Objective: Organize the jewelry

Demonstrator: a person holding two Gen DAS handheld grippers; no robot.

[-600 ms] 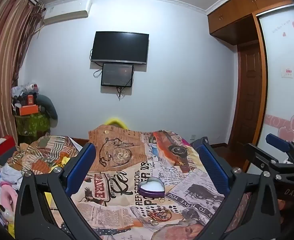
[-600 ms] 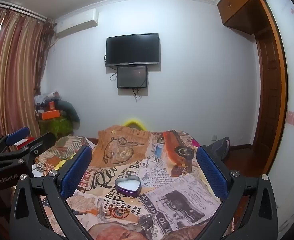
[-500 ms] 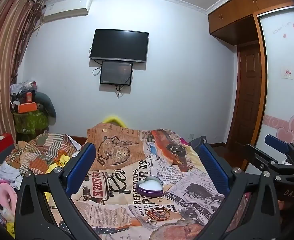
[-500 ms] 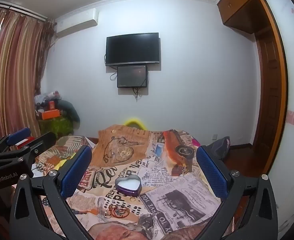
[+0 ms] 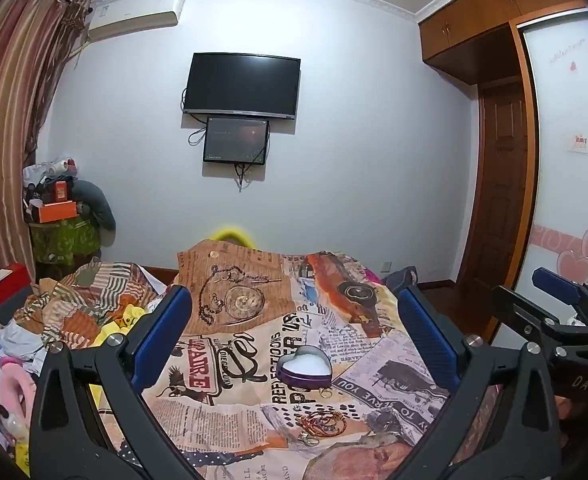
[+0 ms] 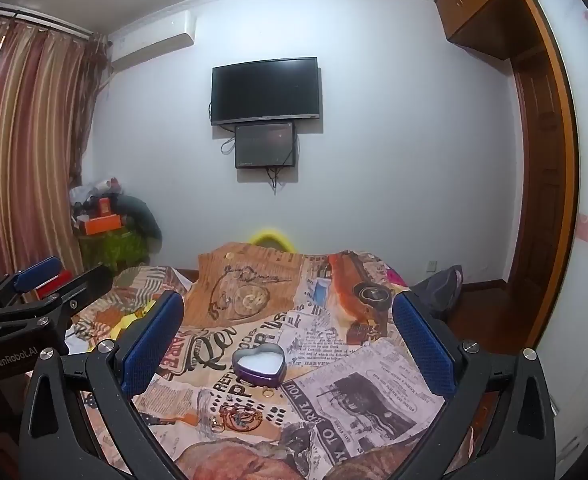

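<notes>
Newsprint-patterned cloth (image 5: 229, 408) covers the bed; on it sits an open purple heart-shaped tin (image 5: 304, 368), white-lined, ready to receive pieces. Just nearer than the tin lie a loose ring (image 5: 325, 391) and tangled gold jewelry (image 5: 322, 424). Left gripper (image 5: 294, 340) and right gripper (image 6: 287, 336) hover spread wide, empty.

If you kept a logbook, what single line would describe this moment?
left gripper: open, empty | right gripper: open, empty | heart-shaped box: open on cloth | jewelry pile: loose, in front of box
</notes>
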